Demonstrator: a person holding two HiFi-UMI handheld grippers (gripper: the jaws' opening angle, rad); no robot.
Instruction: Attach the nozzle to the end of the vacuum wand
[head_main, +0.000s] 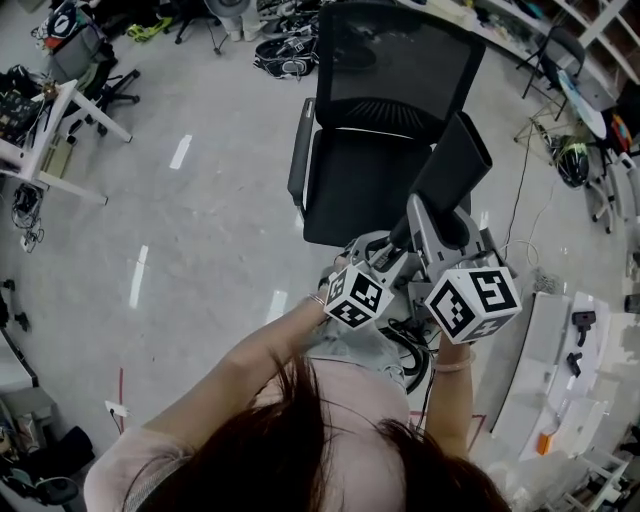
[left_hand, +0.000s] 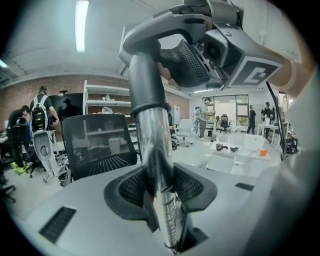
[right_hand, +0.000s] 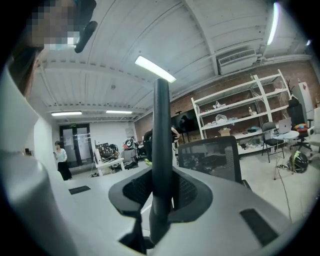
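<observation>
My left gripper (left_hand: 160, 187) is shut on the vacuum wand (left_hand: 152, 130), a shiny metal tube with a dark grey cuff at its upper end. In the left gripper view that cuff rises right up against the fingers of my right gripper (left_hand: 187, 60); whether it touches the nozzle is hidden. The right gripper (right_hand: 161, 192) is shut on the black nozzle (right_hand: 161, 130), seen edge-on and standing upright. In the head view both grippers are close together at chest height, left (head_main: 385, 255) and right (head_main: 430, 225), and the flat black nozzle (head_main: 455, 165) sticks up and away over the chair.
A black mesh office chair (head_main: 385, 120) stands directly ahead of me. White tables (head_main: 555, 370) with small parts are at the right, cables (head_main: 410, 345) lie on the floor by my feet, and desks with clutter (head_main: 40, 110) are at the far left. People (left_hand: 37, 107) stand in the background.
</observation>
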